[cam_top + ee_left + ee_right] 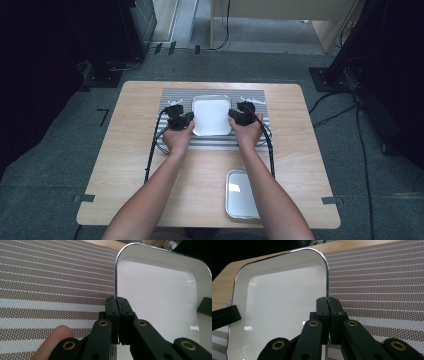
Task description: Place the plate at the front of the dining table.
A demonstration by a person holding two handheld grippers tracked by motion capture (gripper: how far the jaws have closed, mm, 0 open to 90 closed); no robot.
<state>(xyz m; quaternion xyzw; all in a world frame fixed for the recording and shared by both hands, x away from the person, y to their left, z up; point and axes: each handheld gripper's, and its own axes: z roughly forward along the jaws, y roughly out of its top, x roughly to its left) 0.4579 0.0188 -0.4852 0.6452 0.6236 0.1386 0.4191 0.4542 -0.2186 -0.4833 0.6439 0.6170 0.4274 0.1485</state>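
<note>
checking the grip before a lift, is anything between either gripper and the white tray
Nothing visible. The left gripper and right gripper are each shut directly on the rim of the white tray, one on each side.

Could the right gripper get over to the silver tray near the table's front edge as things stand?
Probably not yet: the right gripper is shut on the white tray's rim, sharing the hold with the left gripper. The silver tray lies partly under the right forearm.
</note>
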